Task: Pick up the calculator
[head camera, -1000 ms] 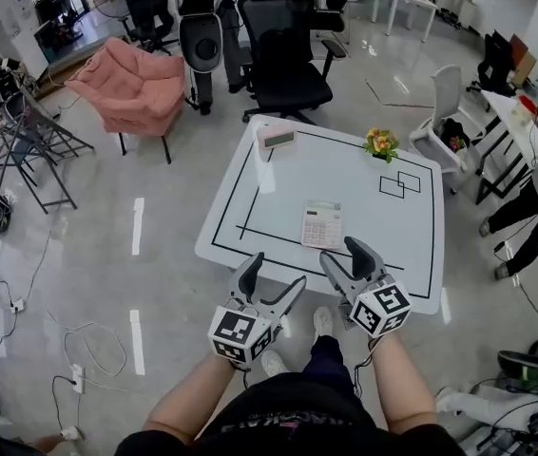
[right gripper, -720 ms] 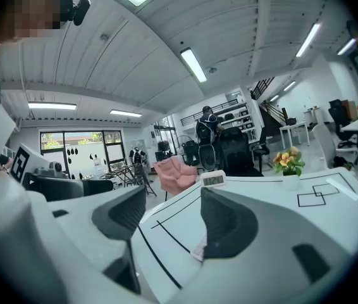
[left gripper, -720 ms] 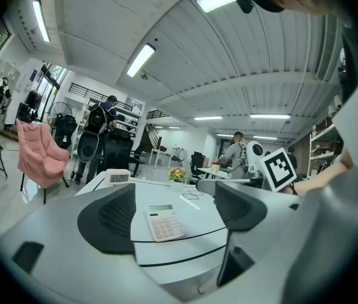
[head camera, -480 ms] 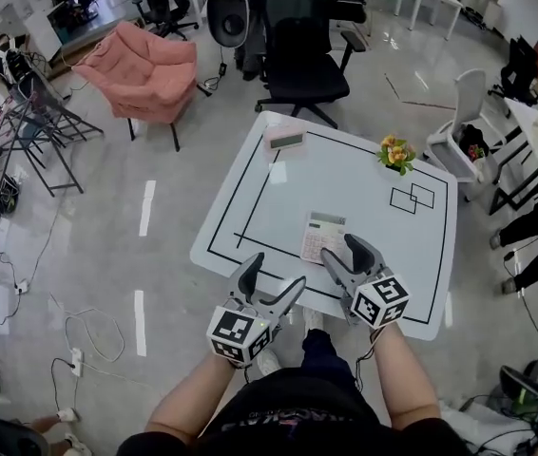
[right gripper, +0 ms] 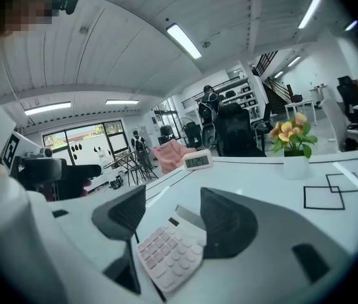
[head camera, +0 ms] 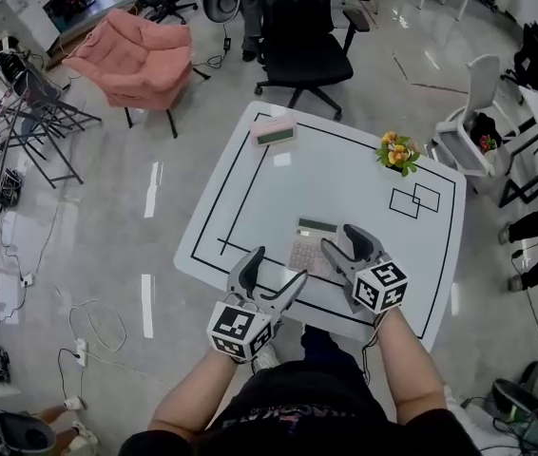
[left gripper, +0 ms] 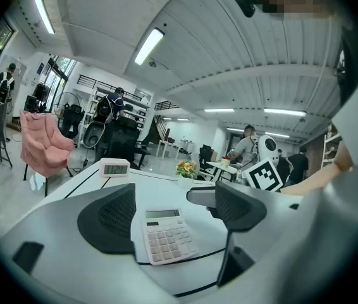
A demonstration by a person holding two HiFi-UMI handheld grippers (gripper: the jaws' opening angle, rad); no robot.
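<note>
Plastic, pale and flat, the calculator point(head camera: 309, 245) is lying face up on the white table point(head camera: 345, 174), towards its near edge and just inside the black line. I am judging it light and rigid, with a smooth casing likely to slip and little height to catch. The long side edges are offering the soundest hold, clear of the keys and display. My right gripper point(head camera: 343, 241) is hovering over the calculator's right side with jaws spread wide, and the body is showing between them in the right gripper view. The jaws are holding nothing, and I cannot confirm contact. My left gripper point(head camera: 277, 266) is hanging just left of the calculator at the near edge, jaws likewise apart and empty, facing the keypad.
</note>
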